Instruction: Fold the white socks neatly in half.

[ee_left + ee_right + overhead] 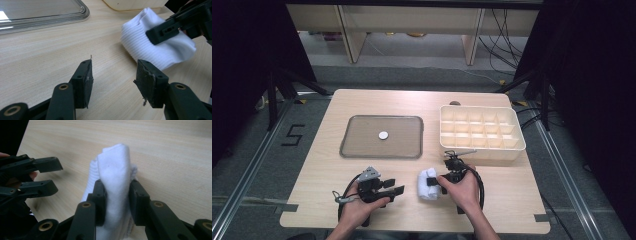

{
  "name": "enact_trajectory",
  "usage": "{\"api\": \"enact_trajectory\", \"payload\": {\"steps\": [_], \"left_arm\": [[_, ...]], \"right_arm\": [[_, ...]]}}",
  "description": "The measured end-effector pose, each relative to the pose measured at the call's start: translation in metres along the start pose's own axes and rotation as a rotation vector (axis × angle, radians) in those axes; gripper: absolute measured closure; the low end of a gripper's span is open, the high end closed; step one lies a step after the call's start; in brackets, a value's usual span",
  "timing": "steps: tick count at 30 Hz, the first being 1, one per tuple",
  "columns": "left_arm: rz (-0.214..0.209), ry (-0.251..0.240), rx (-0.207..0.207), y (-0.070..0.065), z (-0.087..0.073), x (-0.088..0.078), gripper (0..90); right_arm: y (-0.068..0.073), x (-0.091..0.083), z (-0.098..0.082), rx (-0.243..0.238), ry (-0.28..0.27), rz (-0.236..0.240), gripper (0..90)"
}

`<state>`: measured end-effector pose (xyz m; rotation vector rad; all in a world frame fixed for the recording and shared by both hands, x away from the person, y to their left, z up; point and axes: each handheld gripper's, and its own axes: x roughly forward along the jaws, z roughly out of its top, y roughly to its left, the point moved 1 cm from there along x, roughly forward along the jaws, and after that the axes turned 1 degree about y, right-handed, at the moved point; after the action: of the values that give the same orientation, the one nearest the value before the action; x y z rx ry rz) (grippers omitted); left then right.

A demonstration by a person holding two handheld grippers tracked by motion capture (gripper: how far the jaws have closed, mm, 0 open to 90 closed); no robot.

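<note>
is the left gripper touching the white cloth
Apart: in the left gripper view the left gripper has open jaws over bare table, with the white cloth beyond them.

A folded white ribbed-knit cloth (428, 184), soft and bundled into a thick roll, lies on the pale wood-grain table (507, 200) near its front edge, just in front of the cream compartment box. One raised fold of the fabric (115, 175) stands upright, pinched from both sides by the right tongs (432, 182), while the rest of the bundle rests on the tabletop. Its ribbing runs in fine parallel lines across the rounded side (140, 42).
</note>
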<state>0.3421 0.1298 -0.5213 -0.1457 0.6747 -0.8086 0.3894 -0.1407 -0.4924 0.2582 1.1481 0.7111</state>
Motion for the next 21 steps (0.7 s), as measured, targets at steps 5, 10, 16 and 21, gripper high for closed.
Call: {"api": "enact_trajectory", "payload": {"steps": [5,10,16,21], "left_arm": [[0.001,-0.005,0.0,0.0,0.002,0.0,46.5],[0.013,-0.019,0.002,0.004,0.005,-0.003,46.5],[0.03,-0.039,-0.003,0.006,0.006,-0.005,46.5],[0.042,-0.039,-0.011,0.006,0.006,-0.006,46.6]], "right_arm": [[-0.002,-0.01,0.002,-0.003,-0.038,-0.024,70.2],[-0.004,-0.027,0.004,-0.007,-0.092,-0.03,70.1],[-0.004,-0.041,0.006,0.039,-0.129,-0.044,70.1],[-0.006,-0.05,0.007,0.036,-0.155,-0.055,70.1]]}}
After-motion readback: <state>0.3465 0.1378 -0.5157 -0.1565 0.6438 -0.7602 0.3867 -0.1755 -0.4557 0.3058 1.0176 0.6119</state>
